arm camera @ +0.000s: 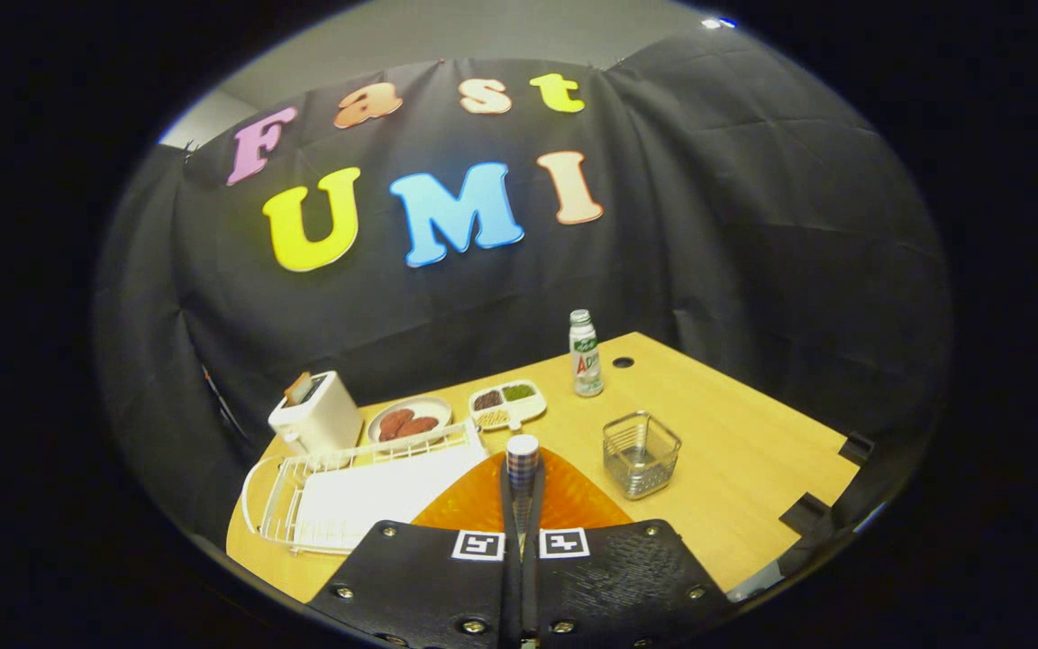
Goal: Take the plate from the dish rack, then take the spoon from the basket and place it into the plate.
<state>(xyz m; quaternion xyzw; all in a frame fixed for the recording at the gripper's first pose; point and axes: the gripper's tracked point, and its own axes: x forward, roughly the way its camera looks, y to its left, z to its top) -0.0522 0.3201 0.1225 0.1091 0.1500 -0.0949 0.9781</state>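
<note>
My gripper is shut on the spoon, whose striped handle with a pale round end sticks up between the two black fingers. Right beneath and ahead of the fingers lies the orange plate, flat on the wooden table. The spoon's bowl is hidden behind the fingers. To the left of the plate stands the white wire dish rack, with a white mat in it. The metal mesh basket stands to the right of the fingers, just past the plate's edge.
Beyond the rack are a white toaster, a small plate of brown food and a divided snack tray. A small bottle stands farther back. Black clamps sit on the table's right edge.
</note>
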